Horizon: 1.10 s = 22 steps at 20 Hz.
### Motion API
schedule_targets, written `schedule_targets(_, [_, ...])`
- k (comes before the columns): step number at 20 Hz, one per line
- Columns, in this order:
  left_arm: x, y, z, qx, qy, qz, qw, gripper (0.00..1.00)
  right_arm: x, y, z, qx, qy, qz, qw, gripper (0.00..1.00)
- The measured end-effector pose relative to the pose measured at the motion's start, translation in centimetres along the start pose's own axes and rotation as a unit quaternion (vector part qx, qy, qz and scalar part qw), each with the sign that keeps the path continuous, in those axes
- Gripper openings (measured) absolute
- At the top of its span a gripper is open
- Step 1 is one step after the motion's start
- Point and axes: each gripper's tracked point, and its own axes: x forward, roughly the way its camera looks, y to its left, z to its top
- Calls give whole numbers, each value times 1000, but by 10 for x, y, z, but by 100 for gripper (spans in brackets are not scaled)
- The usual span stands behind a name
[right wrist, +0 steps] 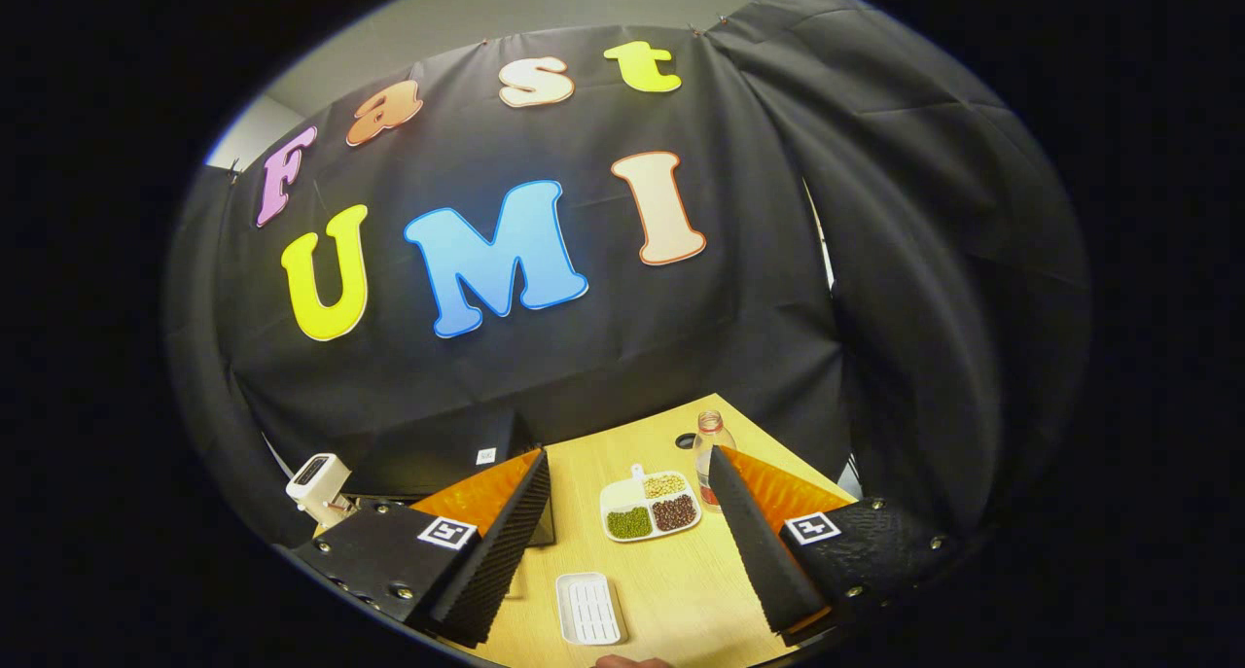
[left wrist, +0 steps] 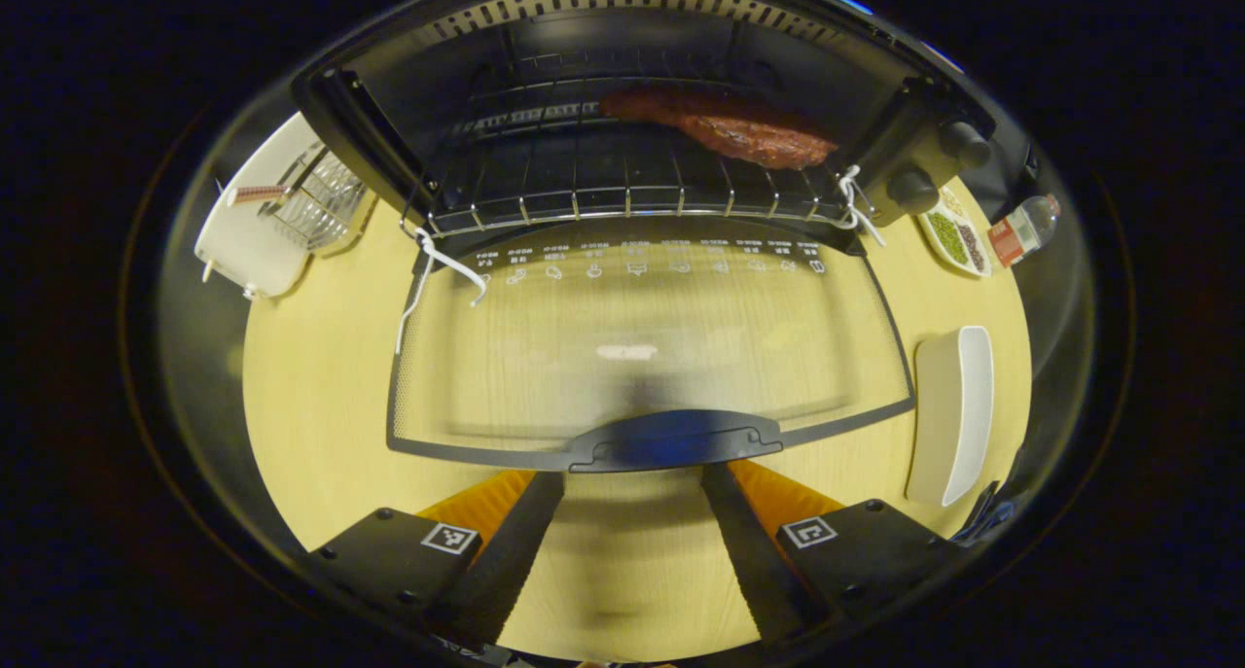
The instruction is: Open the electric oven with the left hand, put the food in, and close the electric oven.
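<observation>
The black electric oven (left wrist: 622,55) stands open in the left gripper view. Its glass door (left wrist: 642,357) lies folded down toward me and looks a little blurred. A reddish-brown piece of food (left wrist: 725,125) rests on the wire rack (left wrist: 622,196) inside, toward the right. My left gripper (left wrist: 632,478) is open, its tips just short of the door handle (left wrist: 671,441) and not pressing on it. In the right gripper view, my right gripper (right wrist: 630,459) is open and holds nothing, raised above the table with the oven (right wrist: 428,454) to its left.
Right of the oven are a white oblong plate (left wrist: 953,415), a sectioned dish of beans (left wrist: 953,235) and a small bottle (left wrist: 1021,228); left is a white appliance (left wrist: 258,226). The plate (right wrist: 588,608), dish (right wrist: 650,508) and bottle (right wrist: 710,454) lie ahead of the right gripper.
</observation>
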Motion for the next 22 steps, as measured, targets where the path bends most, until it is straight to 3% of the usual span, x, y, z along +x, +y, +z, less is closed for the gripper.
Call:
schedule_targets(3, [-20,-2,5,0,-25,-3,1000,98,-1,2,0,0,-3,1,1000,99])
schedule_targets(4, [-26,-3,7,4,-35,-4,999,93,-2,3,0,1,-4,3,1000,100])
schedule_targets(6, [-35,-2,11,1,-54,-6,999,100,-2,6,-1,4,-3,5,1000,100])
schedule_targets(22, [-76,-4,37,-22,-130,-19,991,98,-8,22,9,-1,-20,22,1000,99])
